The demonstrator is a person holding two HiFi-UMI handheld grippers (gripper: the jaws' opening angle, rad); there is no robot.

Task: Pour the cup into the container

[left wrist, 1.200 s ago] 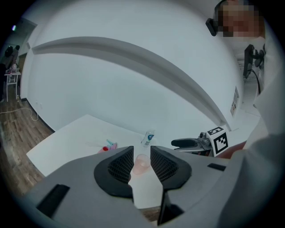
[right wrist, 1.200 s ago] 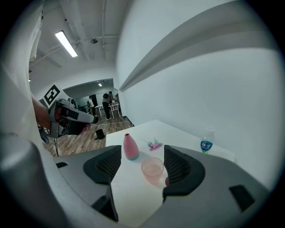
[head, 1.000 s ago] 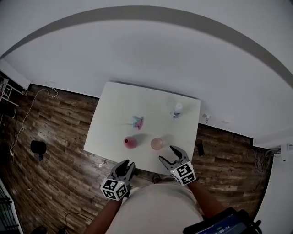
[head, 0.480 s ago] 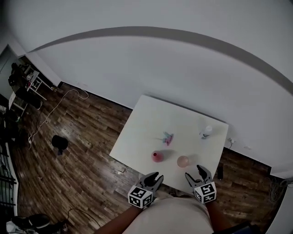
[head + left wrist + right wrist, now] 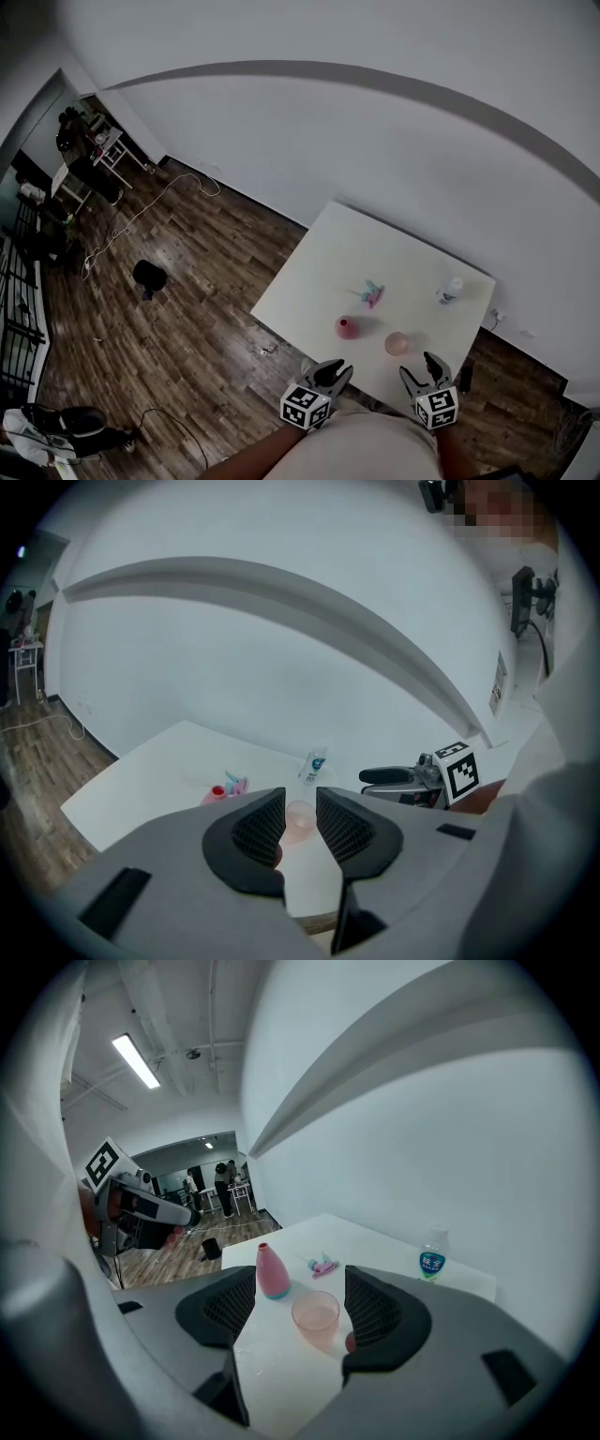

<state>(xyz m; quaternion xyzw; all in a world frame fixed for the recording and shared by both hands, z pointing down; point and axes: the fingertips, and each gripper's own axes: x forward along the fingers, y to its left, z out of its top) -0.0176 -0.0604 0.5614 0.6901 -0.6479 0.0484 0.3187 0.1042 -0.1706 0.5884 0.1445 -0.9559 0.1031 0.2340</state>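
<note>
L gripper [image 5: 337, 368] & R gripper [image 5: 421, 366]: jaws spread, empty — cup [image 5: 397, 343] on table [image 5: 356, 253], near edge.
Cup sits right of pink container [image 5: 346, 327]; far bottle [image 5: 452, 290] has blue label — print too small to read.

pink cup [image 5: 397, 343] upright, beside pink vase [image 5: 346, 327]

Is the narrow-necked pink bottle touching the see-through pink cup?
Apart. The head view shows bare white table between the narrow-necked pink bottle and the see-through pink cup.

Dim grey head view; strong fisheye bending, dark corners; ceiling strip light [image 5: 138, 1061] bright; soft shadows.
</note>
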